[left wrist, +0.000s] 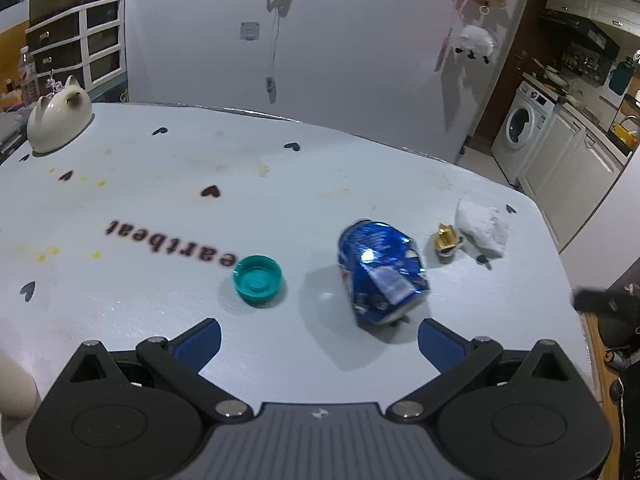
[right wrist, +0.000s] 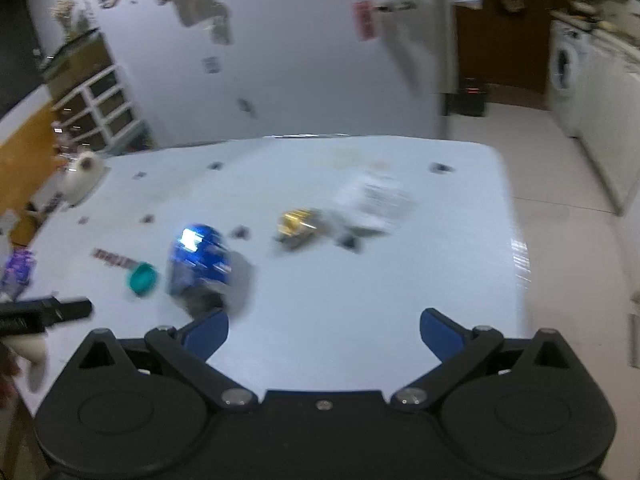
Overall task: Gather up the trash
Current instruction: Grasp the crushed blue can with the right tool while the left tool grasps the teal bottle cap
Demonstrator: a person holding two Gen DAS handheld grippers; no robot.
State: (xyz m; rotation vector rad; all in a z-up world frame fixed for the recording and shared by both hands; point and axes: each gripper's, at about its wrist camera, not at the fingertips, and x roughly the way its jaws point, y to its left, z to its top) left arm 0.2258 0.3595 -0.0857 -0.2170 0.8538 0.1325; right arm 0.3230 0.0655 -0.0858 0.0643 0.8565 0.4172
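A crushed blue can [left wrist: 382, 270] lies on the pale tablecloth just beyond my open left gripper [left wrist: 319, 340], nearer its right finger. A teal bottle cap [left wrist: 258, 280] sits open side up to the can's left. A gold foil wrapper [left wrist: 447, 238] and a crumpled white tissue [left wrist: 482, 226] lie further right. In the blurred right wrist view, my right gripper [right wrist: 324, 332] is open and empty above the table's near side; the can [right wrist: 200, 258], cap [right wrist: 141, 278], wrapper [right wrist: 296, 224] and tissue [right wrist: 376, 198] lie ahead and to the left.
A white cat-shaped ceramic pot [left wrist: 60, 120] stands at the table's far left corner. The table [left wrist: 160, 200] ends at a rounded right edge, with tiled floor and a washing machine [left wrist: 520, 124] beyond. The tip of the left gripper [right wrist: 48, 312] shows at the left of the right wrist view.
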